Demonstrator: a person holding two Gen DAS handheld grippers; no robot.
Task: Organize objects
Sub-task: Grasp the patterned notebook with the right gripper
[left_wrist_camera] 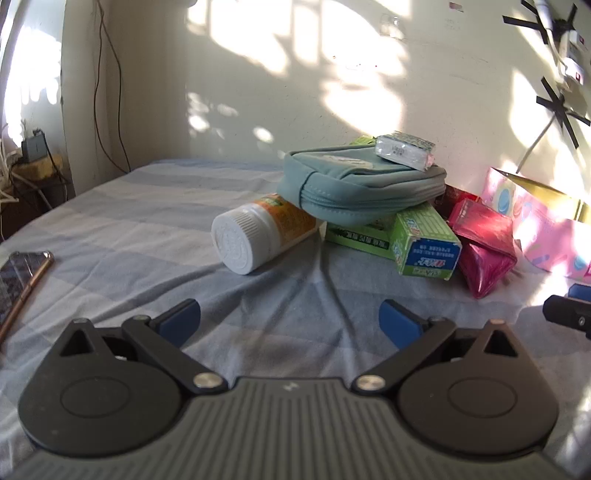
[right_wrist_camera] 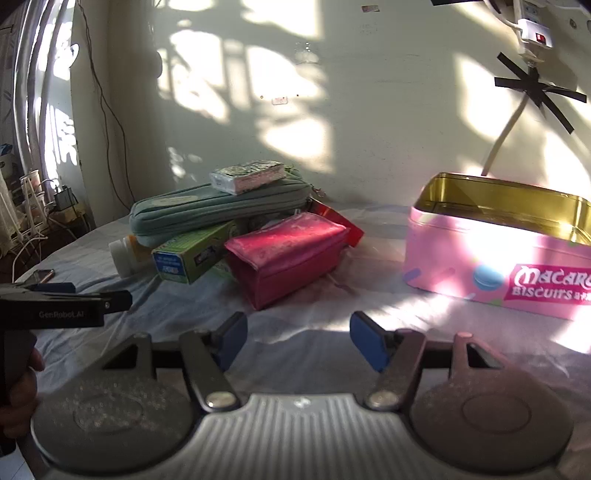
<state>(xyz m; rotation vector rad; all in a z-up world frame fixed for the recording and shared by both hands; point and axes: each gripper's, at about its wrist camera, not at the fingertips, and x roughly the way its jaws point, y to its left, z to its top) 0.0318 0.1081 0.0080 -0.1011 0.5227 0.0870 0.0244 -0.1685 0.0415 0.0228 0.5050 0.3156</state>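
Note:
A pile lies on the blue striped cloth. A teal zip pouch (left_wrist_camera: 362,184) (right_wrist_camera: 218,206) rests on a green box (left_wrist_camera: 424,240) (right_wrist_camera: 192,254) and a white-capped bottle (left_wrist_camera: 258,236) (right_wrist_camera: 123,254). A small tissue pack (left_wrist_camera: 404,149) (right_wrist_camera: 249,175) sits on the pouch. A pink-red packet (left_wrist_camera: 484,243) (right_wrist_camera: 288,254) lies beside the box. An open pink biscuit tin (right_wrist_camera: 498,254) (left_wrist_camera: 535,221) stands to the right. My left gripper (left_wrist_camera: 290,323) is open and empty, short of the bottle. My right gripper (right_wrist_camera: 299,338) is open and empty, short of the packet.
A phone (left_wrist_camera: 18,280) (right_wrist_camera: 42,275) lies at the left edge of the cloth. The wall is close behind the pile, with a taped cable and power strip (right_wrist_camera: 532,33) above the tin. Cables and a charger (left_wrist_camera: 35,147) sit off the bed's left side.

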